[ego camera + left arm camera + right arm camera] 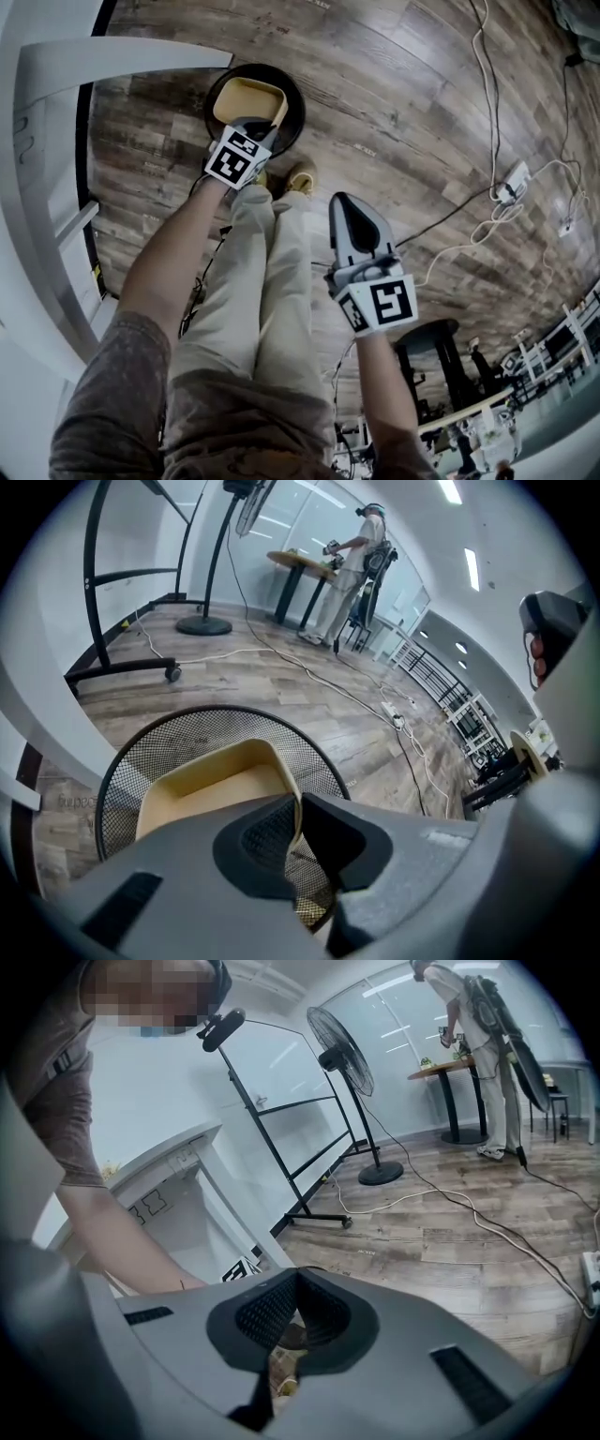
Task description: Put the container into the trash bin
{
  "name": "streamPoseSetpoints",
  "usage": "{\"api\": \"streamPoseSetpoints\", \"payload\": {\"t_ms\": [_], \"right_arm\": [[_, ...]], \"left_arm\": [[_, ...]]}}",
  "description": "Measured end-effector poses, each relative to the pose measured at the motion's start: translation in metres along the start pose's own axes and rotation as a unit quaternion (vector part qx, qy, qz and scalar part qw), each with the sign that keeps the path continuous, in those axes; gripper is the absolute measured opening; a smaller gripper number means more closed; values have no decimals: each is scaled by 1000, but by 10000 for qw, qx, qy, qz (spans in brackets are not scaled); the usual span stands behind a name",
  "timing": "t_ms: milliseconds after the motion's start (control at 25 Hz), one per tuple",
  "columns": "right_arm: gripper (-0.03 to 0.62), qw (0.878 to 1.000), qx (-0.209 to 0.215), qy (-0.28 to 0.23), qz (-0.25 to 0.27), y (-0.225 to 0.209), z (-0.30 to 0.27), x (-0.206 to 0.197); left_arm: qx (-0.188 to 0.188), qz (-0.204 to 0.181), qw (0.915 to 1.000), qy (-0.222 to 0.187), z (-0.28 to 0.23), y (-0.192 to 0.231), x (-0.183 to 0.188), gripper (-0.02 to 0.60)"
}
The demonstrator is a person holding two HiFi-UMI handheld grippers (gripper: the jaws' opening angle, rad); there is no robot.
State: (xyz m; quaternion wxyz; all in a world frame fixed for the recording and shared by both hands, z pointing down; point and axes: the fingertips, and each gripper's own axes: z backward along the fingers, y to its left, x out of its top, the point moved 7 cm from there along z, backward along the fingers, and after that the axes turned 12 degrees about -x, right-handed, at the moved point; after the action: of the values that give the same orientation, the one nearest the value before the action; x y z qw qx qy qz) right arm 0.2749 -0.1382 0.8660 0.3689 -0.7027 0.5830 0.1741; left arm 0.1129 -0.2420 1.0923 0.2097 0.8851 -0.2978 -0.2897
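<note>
A tan, open-topped container (246,101) hangs at the mouth of a round black mesh trash bin (217,89) on the wood floor. My left gripper (272,131) is shut on the container's near right wall. In the left gripper view the thin tan wall is pinched between the jaws of the left gripper (296,803); the container (202,794) tilts inside the bin's rim (169,738). My right gripper (343,200) is shut and holds nothing; it hovers over the floor to the right of the bin, beside the person's legs. In its own view the right gripper (296,1274) shows only floor and a shoe behind its jaws.
White furniture (56,141) stands close on the bin's left. The person's shoes (300,176) are just before the bin. Cables (487,94) and a power strip (511,183) lie on the floor at right. A black stool (436,342) stands near right. A fan (342,1054) stands farther off.
</note>
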Motion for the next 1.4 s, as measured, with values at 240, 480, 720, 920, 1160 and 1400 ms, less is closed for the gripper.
{"api": "streamPoseSetpoints", "payload": {"t_ms": [240, 480, 720, 920, 1160, 1400], "right_arm": [[-3, 9999, -128, 84, -75, -18, -6, -4], [-2, 9998, -117, 150, -102, -25, -16, -6], [-2, 9996, -129, 216, -105, -28, -19, -14], [0, 9994, -187, 242, -149, -32, -14, -18], [0, 9993, -231, 240, -185, -32, -10, -22], [0, 9993, -242, 227, -197, -27, -11, -26]], "left_arm": [[-70, -47, 9997, 249, -21, 9, 0, 25], [-126, -13, 9992, 388, -43, 14, -5, 25], [-107, 53, 9988, 470, -55, 18, -10, 25], [-8, 119, 9990, 423, -54, 18, -7, 25], [282, 103, 9987, 407, -54, 23, -4, 55], [175, 376, 9986, 338, -53, 25, -12, 169]]}}
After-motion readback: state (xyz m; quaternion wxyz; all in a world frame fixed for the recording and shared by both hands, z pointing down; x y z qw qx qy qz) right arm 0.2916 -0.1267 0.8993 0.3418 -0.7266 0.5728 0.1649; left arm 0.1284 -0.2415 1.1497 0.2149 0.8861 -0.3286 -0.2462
